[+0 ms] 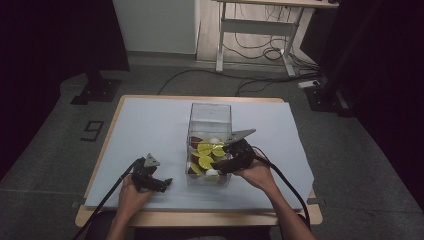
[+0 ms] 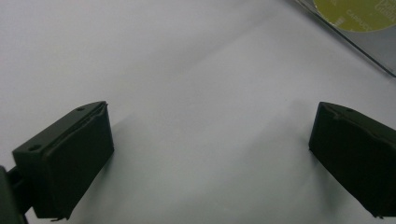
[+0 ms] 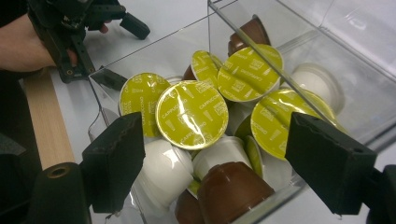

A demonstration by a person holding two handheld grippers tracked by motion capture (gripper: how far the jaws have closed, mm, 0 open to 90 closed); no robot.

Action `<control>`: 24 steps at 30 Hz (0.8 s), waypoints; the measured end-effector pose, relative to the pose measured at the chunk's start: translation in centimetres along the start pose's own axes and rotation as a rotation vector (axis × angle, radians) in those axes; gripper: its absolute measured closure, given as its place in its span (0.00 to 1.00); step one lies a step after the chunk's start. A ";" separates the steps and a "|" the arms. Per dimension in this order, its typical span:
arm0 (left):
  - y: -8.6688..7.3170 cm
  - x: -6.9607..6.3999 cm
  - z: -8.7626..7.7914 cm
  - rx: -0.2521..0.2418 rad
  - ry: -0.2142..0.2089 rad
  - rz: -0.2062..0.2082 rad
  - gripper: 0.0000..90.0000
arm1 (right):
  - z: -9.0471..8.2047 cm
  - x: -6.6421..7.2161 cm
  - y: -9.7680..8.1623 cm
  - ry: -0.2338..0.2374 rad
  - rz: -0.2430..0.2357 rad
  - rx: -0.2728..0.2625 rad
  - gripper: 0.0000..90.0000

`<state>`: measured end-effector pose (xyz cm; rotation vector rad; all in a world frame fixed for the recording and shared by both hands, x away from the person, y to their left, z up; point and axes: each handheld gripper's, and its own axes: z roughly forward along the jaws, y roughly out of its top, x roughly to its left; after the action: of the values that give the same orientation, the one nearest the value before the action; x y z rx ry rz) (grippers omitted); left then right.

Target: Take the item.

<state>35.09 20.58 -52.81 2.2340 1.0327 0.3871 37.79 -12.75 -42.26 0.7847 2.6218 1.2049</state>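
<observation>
The left gripper (image 1: 159,183) lay low over the white sheet (image 1: 150,125) covering the worktop (image 1: 112,120), near its front edge and well apart from the box to its right. Its jaws stood wide with nothing between them, only bare sheet showing in the left gripper view. The left hand (image 1: 131,192) held it from below.

At the middle of the worktop stood a clear plastic box (image 1: 210,116), open at the top. Inside it lay a heap of coffee capsules (image 3: 191,114): several with yellow-green foil lids, some white ones (image 3: 163,170) and some brown ones (image 3: 229,189), piled loosely against one another.

The right gripper (image 1: 220,161) hung over the near end of the box, held by the right hand (image 1: 257,172). Its jaws were spread wide above the capsules, gripping nothing
</observation>
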 end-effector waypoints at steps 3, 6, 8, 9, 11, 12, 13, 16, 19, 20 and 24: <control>0.0 0.0 0.0 0.000 0.000 0.000 0.00 | 0.3 0.1 0.1 0.005 0.001 0.003 0.23; 0.0 0.0 0.0 0.000 0.000 0.000 0.00 | 0.7 0.3 0.2 0.012 -0.006 0.008 0.24; 0.0 0.0 0.0 0.000 0.000 0.000 0.00 | 1.1 0.4 0.3 0.016 -0.015 0.014 0.24; 0.0 0.0 0.0 0.000 0.000 0.000 0.00 | 1.2 0.4 0.4 0.017 -0.017 0.015 0.24; 0.0 0.0 0.0 0.000 0.000 0.000 0.00 | 1.5 0.5 0.4 0.023 -0.019 0.022 0.25; 0.0 0.0 0.0 0.000 0.000 0.000 0.00 | 1.7 0.6 0.5 0.024 -0.023 0.022 0.26; 0.0 0.0 0.0 0.000 0.000 0.000 0.00 | 1.8 0.6 0.5 0.027 -0.027 0.024 0.26; 0.0 0.0 0.0 0.000 0.000 0.000 0.00 | 2.3 0.7 0.6 0.038 -0.032 0.031 0.28; 0.0 0.0 0.0 0.000 0.000 0.000 0.00 | 2.9 0.7 0.6 0.037 -0.034 0.046 0.28; 0.0 0.0 0.0 0.000 0.000 0.000 0.00 | 3.2 0.7 0.6 0.037 -0.035 0.052 0.29; 0.0 0.0 0.0 0.000 0.000 0.001 0.00 | 3.7 0.6 0.7 0.034 -0.036 0.064 0.29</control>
<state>35.10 20.58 -52.81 2.2346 1.0323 0.3876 38.86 -9.61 -44.16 0.7311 2.7023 1.1406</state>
